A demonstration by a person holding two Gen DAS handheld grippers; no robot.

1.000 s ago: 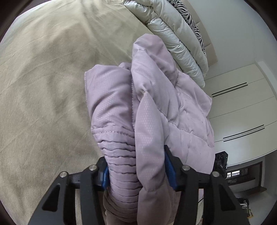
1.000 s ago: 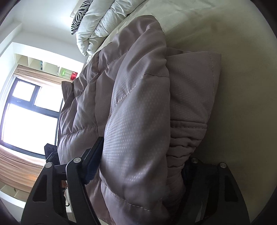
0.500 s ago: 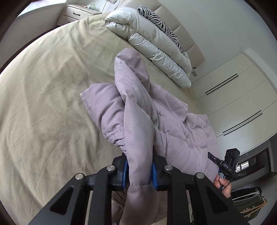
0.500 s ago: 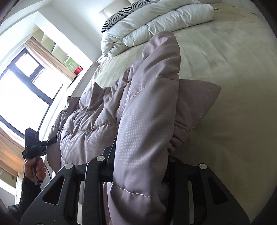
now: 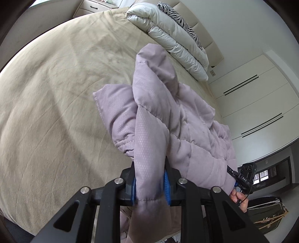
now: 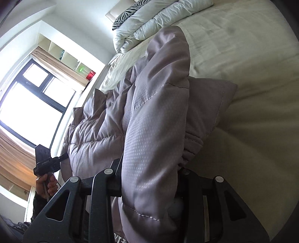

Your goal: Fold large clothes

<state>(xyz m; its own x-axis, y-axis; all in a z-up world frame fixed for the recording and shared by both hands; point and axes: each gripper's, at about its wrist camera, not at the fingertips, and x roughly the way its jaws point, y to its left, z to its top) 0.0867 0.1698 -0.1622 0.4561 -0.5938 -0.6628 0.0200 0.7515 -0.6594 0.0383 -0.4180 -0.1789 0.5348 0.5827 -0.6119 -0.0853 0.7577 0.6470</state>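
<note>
I am holding a puffy lilac jacket (image 5: 179,121) with both of my grippers. My left gripper (image 5: 150,184) is pinching a thick fold of it between its blue pads (image 5: 166,184), and its jaws are easing open just a little, with the cloth still squeezed between them. My right gripper (image 6: 149,179) is clamping another thick fold of the same jacket (image 6: 153,119). I am not seeing the pads on that side, because the cloth is covering them.

The jacket is stretching between my two grippers and hanging over the near edge of the bed. Part of it is lying on the tan bedsheet (image 5: 56,97). One quilted part is sticking up in front of each camera.

A folded white duvet (image 5: 173,37) is sitting at the far end of the bed, near the headboard, with a zebra-striped pillow (image 5: 179,16) behind it. White wardrobe doors (image 5: 256,104) are standing to the right. In the right camera, a bright window (image 6: 31,104) is glowing, with a brown curtain beside it.
</note>
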